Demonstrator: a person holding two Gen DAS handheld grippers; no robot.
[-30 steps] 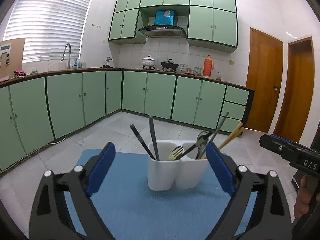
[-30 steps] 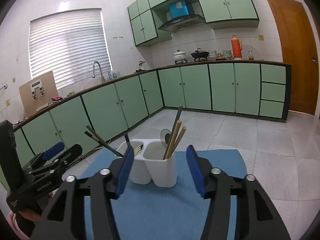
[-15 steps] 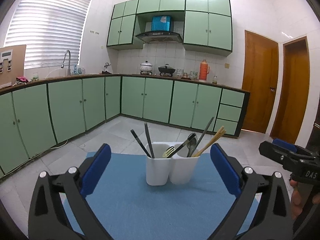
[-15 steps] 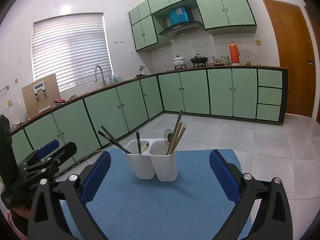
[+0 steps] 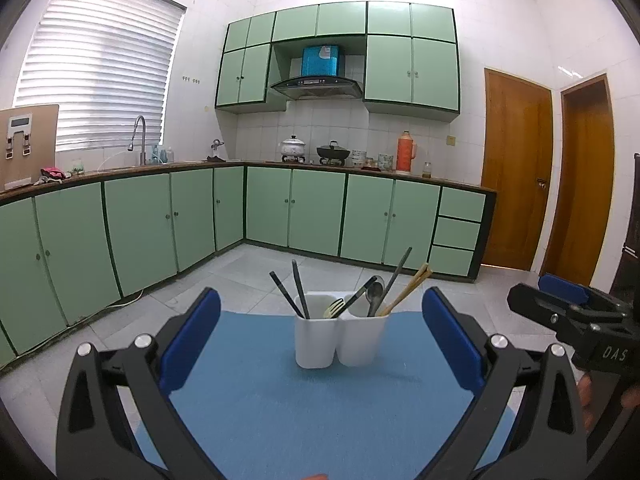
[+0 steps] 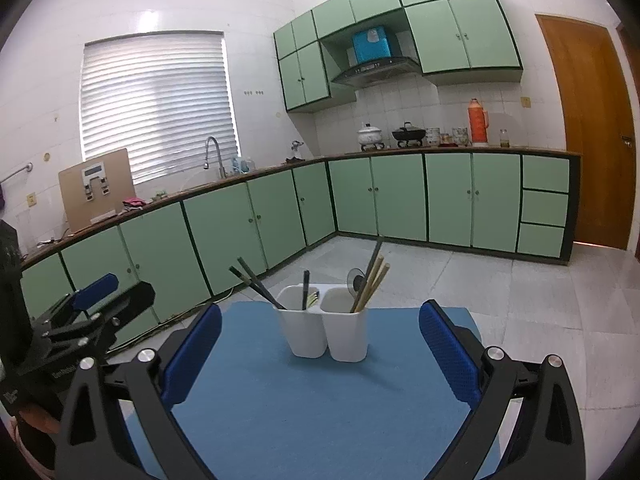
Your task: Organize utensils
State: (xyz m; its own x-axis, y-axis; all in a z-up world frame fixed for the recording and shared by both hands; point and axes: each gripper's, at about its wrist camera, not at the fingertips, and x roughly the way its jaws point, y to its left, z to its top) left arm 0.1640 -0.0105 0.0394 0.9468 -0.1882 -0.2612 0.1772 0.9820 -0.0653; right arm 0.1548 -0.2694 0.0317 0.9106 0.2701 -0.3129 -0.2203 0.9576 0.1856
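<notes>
1. Left wrist view: the left gripper point(image 5: 320, 332) stands wide open, with both blue pads point(image 5: 191, 340) apart and nothing between them; the lower ends of its black arms are cut off by the frame edge.
2. The white holder point(image 5: 342, 340) has two compartments and stands upright on the blue mat point(image 5: 320, 412), at 12 o'clock from the gripper and clear of its pads.
3. In its left compartment stand two black chopsticks point(image 5: 294, 294) and a pale fork point(image 5: 334, 308), whose handle is hidden inside.
4. In its right compartment I count one spoon point(image 5: 375, 292), one dark handle and two wooden chopsticks point(image 5: 408, 288); another dark handle crosses the divider, and its lower end is hidden.
5. At 3 o'clock the right gripper point(image 5: 560, 300) shows only partly, with fingers point(image 5: 588, 392) of the hand behind it.
6. Right wrist view: the right gripper point(image 6: 320, 340) is also spread wide and empty, its arms cropped below.
7. The holder point(image 6: 328, 336) sits at 12 o'clock on the mat point(image 6: 320, 412), untouched.
8. Two black chopsticks point(image 6: 256, 284) lean toward 10 o'clock, and the fork point(image 6: 313, 300) is mostly hidden behind the rim.
9. Wooden chopsticks point(image 6: 370, 286) cover most of the spoon point(image 6: 354, 278).
10. At 9 o'clock the left gripper point(image 6: 96, 300) is partly cut off.
</notes>
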